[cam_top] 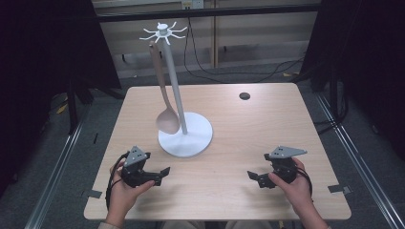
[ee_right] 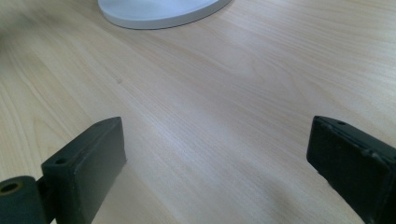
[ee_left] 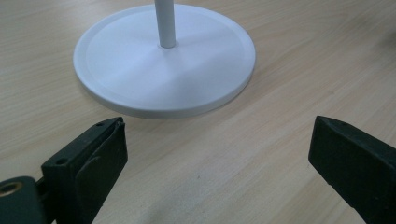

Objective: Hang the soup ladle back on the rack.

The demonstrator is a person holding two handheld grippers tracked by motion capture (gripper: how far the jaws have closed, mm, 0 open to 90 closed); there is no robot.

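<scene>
Now: one stand (cam_top: 185,138), one spoon (cam_top: 167,119) hanging; left gripper (cam_top: 161,175), right gripper (cam_top: 254,178) both agape, empty.

Worktop (cam_top: 267,129): light wood grain. Ahead of the black left tongs (cam_top: 161,175) and black right tongs (cam_top: 254,178): white stand (cam_top: 185,138), carrying a beige-brown spoon (cam_top: 167,119). Small black disc (cam_top: 244,96) beyond.

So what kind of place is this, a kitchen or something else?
Probably a lab or recording setup, not a kitchen: a bare wooden table flanked by dark curtains, cables trailing on the floor, and just one spoon hanging from a white stand.
</scene>
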